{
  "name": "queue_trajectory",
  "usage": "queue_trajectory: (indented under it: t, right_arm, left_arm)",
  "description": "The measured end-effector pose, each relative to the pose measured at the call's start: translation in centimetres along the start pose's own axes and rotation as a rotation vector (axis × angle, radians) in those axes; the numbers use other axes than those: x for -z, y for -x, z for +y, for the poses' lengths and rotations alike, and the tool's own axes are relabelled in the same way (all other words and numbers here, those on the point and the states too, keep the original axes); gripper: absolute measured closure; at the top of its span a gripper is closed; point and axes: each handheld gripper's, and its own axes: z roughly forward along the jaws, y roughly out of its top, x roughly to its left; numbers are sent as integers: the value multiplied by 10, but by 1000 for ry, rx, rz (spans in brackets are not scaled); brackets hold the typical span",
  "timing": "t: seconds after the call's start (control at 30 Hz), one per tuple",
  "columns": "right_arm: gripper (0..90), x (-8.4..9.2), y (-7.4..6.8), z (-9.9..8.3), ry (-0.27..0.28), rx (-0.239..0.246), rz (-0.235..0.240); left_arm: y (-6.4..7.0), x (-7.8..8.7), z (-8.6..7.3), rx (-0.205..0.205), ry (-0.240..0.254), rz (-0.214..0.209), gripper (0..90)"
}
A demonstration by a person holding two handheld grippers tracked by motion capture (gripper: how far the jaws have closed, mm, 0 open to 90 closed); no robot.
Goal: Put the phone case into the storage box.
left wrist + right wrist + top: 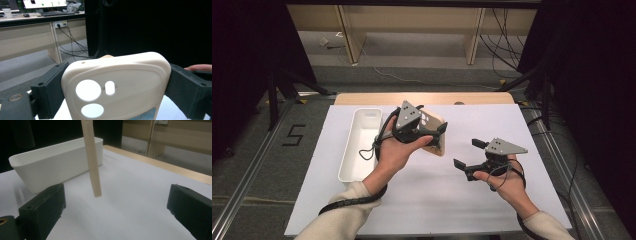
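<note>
Far left on the bench point(312, 200): a long white tray point(346, 165), empty as far as can be seen, lying lengthwise on the white sheet. Just right of it, the left hand-held gripper point(432, 134), raised off the surface and clamped across the width of a cream phone case point(117, 82), camera cut-outs facing the gripper's own camera, pads pressing both long edges. Case held clear of the bench, hanging edge-on and slightly tilted in the right gripper view point(92, 160), with the tray behind it. Further right, the right hand-held gripper point(468, 154), jaws spread wide with nothing between them, pointing toward the case but well apart from it. Likely risks from here: a soft, flexible case bowing or popping out of an edge grip if squeezed harder; slipping and dropping onto the bench if loosened mid-air; catching a lower corner on the tray's near wall during a low carry leftward; a poorly aligned pinch from the right side twisting the case out of the left grip.
</note>
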Motion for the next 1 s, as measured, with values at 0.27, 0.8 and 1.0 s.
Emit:
queue_trajectory:
  t: [0.27, 0.8, 1.0]
  right_arm:
    - [26, 7, 3, -3, 3, 11, -12]
    - [22, 21, 10, -11, 0, -3, -33]
    - [22, 22, 11, -12, 1, -3, -34]
  left_arm:
    - [-5, 4, 1, 0, 2, 11, 103]
    - [-17, 15, 3, 4, 8, 41, 103]
    - [-21, 19, 4, 3, 8, 52, 103]
